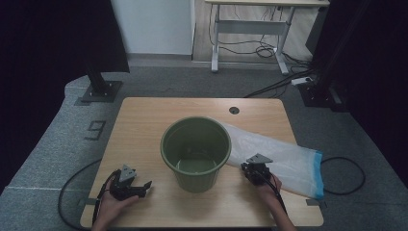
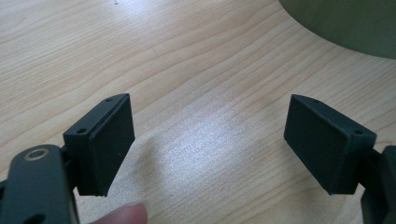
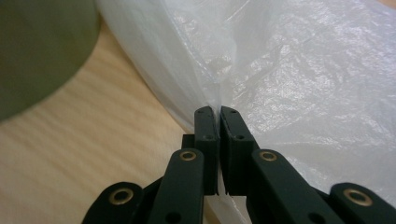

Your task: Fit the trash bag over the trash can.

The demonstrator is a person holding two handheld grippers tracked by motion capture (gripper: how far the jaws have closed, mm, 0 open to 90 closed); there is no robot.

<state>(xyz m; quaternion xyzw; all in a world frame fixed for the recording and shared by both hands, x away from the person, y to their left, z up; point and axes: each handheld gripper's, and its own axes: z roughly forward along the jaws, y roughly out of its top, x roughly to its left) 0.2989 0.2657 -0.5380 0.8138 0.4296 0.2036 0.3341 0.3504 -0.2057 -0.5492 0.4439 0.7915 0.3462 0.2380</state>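
A green bucket [image 1: 196, 149] stands upright in the middle of the wooden table [image 1: 144, 115]. A translucent white plastic bag [image 1: 279, 156] with a blue band at one end lies to its right, one end against the bucket's rim. My right gripper [image 1: 254, 169] sits at the bag's near edge, beside the bucket. In the right gripper view its jaws are pressed together on a fold of the bag [image 3: 299, 84], with the bucket [image 3: 42, 51] at the upper left. My left gripper [image 1: 143, 187] rests near the table's front left, open, with bare wood between its pads [image 2: 109, 140].
A cable hole [image 1: 234, 110] is near the table's far edge. Cables trail off the table on both sides onto the grey carpet. A desk frame [image 1: 250, 29] stands at the back. In the left gripper view the bucket [image 2: 345, 23] is at the upper right.
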